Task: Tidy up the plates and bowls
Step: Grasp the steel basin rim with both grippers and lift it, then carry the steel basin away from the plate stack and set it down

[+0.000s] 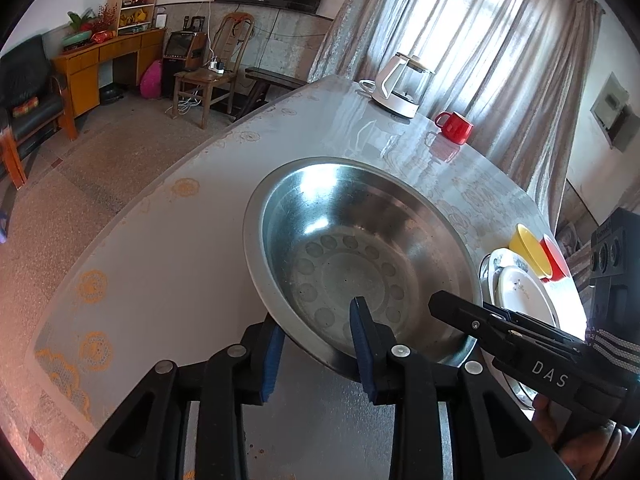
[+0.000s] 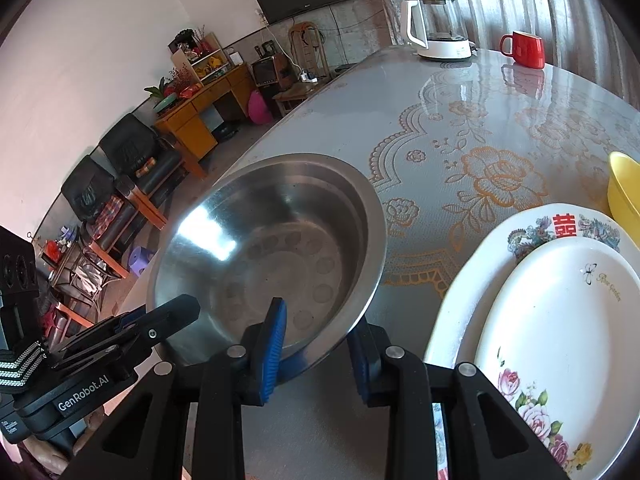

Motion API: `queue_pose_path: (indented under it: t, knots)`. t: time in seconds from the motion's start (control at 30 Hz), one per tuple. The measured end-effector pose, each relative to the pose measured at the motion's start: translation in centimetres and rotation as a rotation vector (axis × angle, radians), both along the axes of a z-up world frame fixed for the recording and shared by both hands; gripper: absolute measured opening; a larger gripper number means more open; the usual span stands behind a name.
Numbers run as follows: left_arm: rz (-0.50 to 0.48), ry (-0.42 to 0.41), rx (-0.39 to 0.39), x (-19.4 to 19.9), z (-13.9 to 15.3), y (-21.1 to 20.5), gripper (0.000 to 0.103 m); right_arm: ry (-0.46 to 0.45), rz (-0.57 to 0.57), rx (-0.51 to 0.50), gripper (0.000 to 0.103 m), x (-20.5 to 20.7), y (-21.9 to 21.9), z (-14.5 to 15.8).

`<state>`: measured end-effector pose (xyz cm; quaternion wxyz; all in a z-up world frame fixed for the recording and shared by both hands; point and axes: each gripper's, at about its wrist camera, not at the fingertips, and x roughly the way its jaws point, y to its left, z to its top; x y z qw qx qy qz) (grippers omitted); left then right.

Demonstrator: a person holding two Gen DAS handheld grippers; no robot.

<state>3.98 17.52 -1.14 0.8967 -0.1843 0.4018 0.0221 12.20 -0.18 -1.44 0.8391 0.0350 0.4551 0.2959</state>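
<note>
A large steel basin [image 1: 360, 256] sits on the table, also in the right wrist view [image 2: 272, 256]. My left gripper [image 1: 318, 344] straddles its near rim, one blue pad inside, one outside, closed on the rim. My right gripper [image 2: 316, 344] grips the rim the same way from the other side. A stack of floral white plates [image 2: 560, 320] lies right of the basin, also in the left wrist view [image 1: 520, 288]. A yellow bowl [image 1: 528, 250] and a red bowl [image 1: 556, 258] stand beyond the plates.
A white kettle [image 1: 400, 84] and a red mug [image 1: 454, 126] stand at the table's far side by the curtain. The table [image 2: 460, 128] has a flowered cover. Chairs and a wooden desk stand across the floor at left.
</note>
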Motion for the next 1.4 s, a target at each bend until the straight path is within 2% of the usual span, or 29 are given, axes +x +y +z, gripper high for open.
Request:
queue_pose_path:
  t: [0.2, 0.43, 0.67, 0.93, 1.03, 1.13, 1.4]
  knots:
    - [0.008, -0.004, 0.014, -0.2, 0.2, -0.1, 0.033, -0.001, -0.004, 0.006, 0.031, 0.8, -0.2, -0.1]
    - [0.053, -0.020, 0.087, -0.8, 0.6, -0.1, 0.035, -0.011, -0.032, 0.030, 0.037, 0.6, -1.3, 0.1]
    - [0.078, -0.032, 0.106, -1.6, 0.9, 0.6, 0.037, -0.018, -0.068, 0.062, 0.039, 0.1, -2.8, 0.6]
    - [0.087, -0.079, 0.156, -2.8, 2.4, 0.1, 0.037, -0.037, -0.116, 0.119, 0.041, -0.6, -5.2, 1.5]
    - [0.074, -0.106, 0.174, -3.2, 3.2, -0.5, 0.038, -0.054, -0.135, 0.143, 0.042, -0.9, -6.4, 2.0]
    - [0.046, -0.136, 0.209, -3.4, 4.1, -1.6, 0.038, -0.070, -0.165, 0.163, 0.047, -1.1, -7.6, 2.6]
    - [-0.062, -0.186, 0.256, -3.5, 5.7, -5.1, 0.040, -0.091, -0.274, 0.202, 0.050, -1.8, -11.8, 3.3]
